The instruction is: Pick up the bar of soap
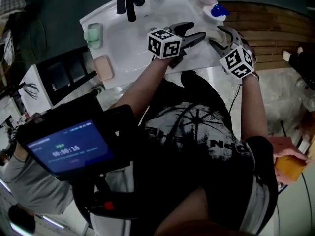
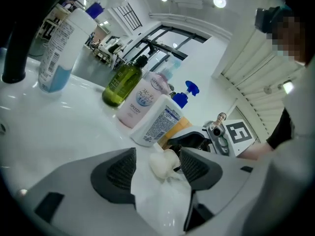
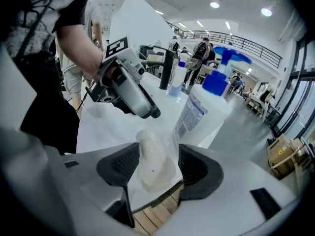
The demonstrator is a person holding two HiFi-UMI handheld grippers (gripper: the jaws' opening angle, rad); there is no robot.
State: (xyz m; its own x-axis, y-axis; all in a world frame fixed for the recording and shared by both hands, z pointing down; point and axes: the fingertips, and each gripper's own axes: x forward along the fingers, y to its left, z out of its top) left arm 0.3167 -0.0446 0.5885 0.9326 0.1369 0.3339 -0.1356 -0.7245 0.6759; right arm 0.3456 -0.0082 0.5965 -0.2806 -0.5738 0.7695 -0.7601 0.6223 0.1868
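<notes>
Left gripper [image 2: 157,161]: jaws wide apart, gripping nothing; the bar of soap [image 3: 151,154] lies between the pads, nearer one pad, not pressed.
Right gripper [image 3: 156,163]: jaws also wide apart, set around the same bar from the opposite side; there is a clear gap on one side and nothing is held.
Bar of soap: white and rounded, resting on the white counter [image 2: 59,117] close to its near edge, between the two facing grippers.
White bottle [image 3: 204,109]: blue spray head, opaque, contents unseen; it stands just beyond the soap.
Pink bottle [image 2: 141,100]: opaque, next along the counter's back edge.
Green bottle [image 2: 120,85]: translucent olive with a black pump, beside the pink one.
Clear bottle [image 2: 56,48]: blue cap, with blue liquid in its lower part only; it stands further along, near the black tap [image 1: 127,1].
Green dish [image 1: 93,35]: at the counter's left edge, with a paler block in it.
Small dish [image 1: 216,11]: at the far right corner, with something blue on it.
</notes>
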